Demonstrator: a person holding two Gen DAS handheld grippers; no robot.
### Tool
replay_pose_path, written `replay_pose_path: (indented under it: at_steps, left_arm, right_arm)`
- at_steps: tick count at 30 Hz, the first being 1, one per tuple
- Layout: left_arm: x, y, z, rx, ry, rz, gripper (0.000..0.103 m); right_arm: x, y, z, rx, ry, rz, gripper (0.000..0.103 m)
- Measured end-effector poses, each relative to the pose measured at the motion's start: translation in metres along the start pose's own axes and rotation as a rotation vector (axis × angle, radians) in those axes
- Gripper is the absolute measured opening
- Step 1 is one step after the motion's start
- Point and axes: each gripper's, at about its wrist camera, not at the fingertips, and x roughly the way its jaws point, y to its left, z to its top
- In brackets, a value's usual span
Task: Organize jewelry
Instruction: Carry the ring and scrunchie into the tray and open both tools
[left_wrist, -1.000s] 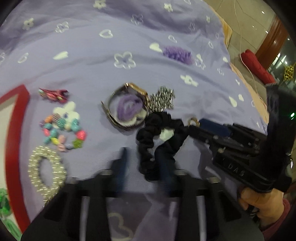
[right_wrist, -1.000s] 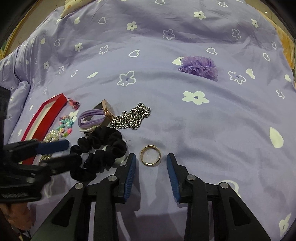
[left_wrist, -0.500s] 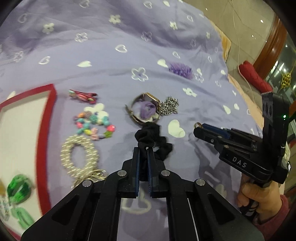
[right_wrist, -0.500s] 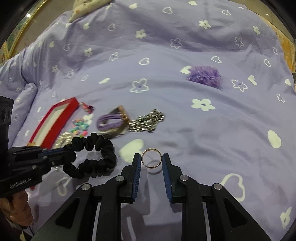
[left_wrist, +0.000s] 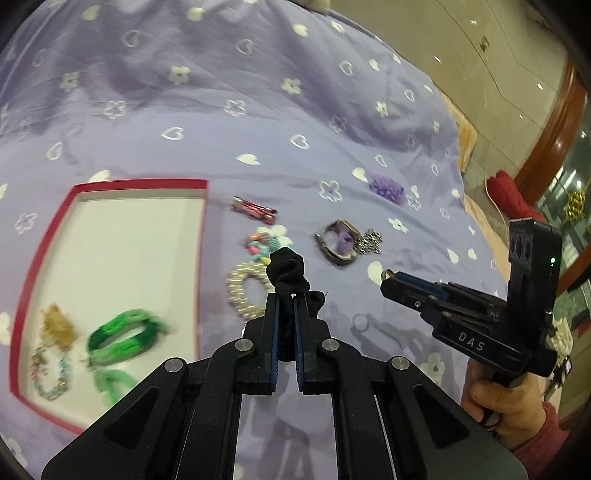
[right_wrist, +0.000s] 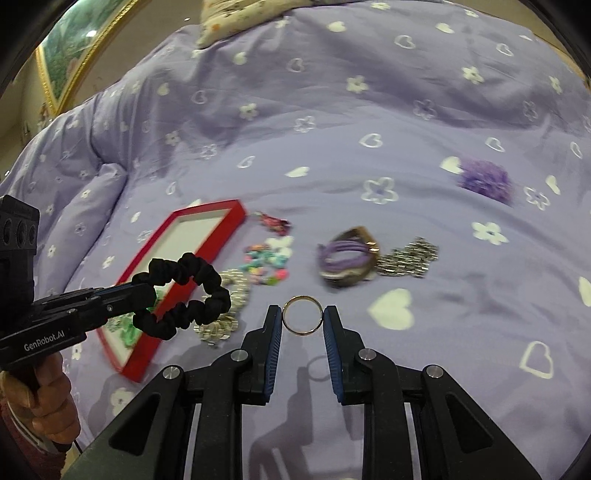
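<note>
The left gripper (left_wrist: 287, 308) is clenched on a black scrunchie (left_wrist: 290, 271), its two blue-padded fingers pressed against the bunched fabric; in the right wrist view the same scrunchie (right_wrist: 186, 295) hangs as an open loop from the fingertips, lifted clear of the bedspread and partly over the near corner of the red tray (right_wrist: 147, 354). The right gripper (right_wrist: 303, 321) grasps a thin gold ring (right_wrist: 302, 315), the ring standing upright between the two pads with each side touching a pad, and its shadow falls on the cloth below. From the left wrist view that ring (left_wrist: 386, 273) shows only as a small glint at the tip of the right gripper (left_wrist: 391, 282), with the person's right hand (left_wrist: 506, 402) on the handle. Just past the scrunchie lies a pearl bracelet (left_wrist: 243, 291), then a bracelet of coloured beads (left_wrist: 264, 245) and a pink hair clip (left_wrist: 254, 209). To the right of these sits a watch (left_wrist: 338, 243) with a purple band coiled inside it, touching a silver chain (left_wrist: 370, 242). A purple fluffy hair tie (left_wrist: 386, 187) lies further back, well apart. The red tray (left_wrist: 201, 221) lies left of the loose pieces and holds a green bracelet (left_wrist: 125, 334) and a small beaded chain (left_wrist: 50, 373). Everything lies on a purple bedspread (left_wrist: 221, 140) printed with white hearts and flowers.
</note>
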Motion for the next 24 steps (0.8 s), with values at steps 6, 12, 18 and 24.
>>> replay_pose_path:
  at_steps: [6,12,18,24]
  left_arm:
    - [-0.023,0.026,-0.001,-0.042,-0.041,0.031,0.006]
    - [-0.038,0.050,-0.003,-0.083,-0.065,0.062,0.006]
    - [-0.048,0.074,-0.005,-0.126,-0.083,0.089,0.006]
    - [-0.054,0.103,-0.004,-0.181,-0.097,0.109,0.006]
  right_arm:
    - [0.009,0.028,0.005,-0.030,0.010,0.043,0.023]
    - [0.017,0.053,0.009,-0.054,0.016,0.080,0.023]
    - [0.029,0.078,0.013,-0.086,0.028,0.116,0.023]
    - [0.044,0.101,0.018,-0.117,0.044,0.151,0.023]
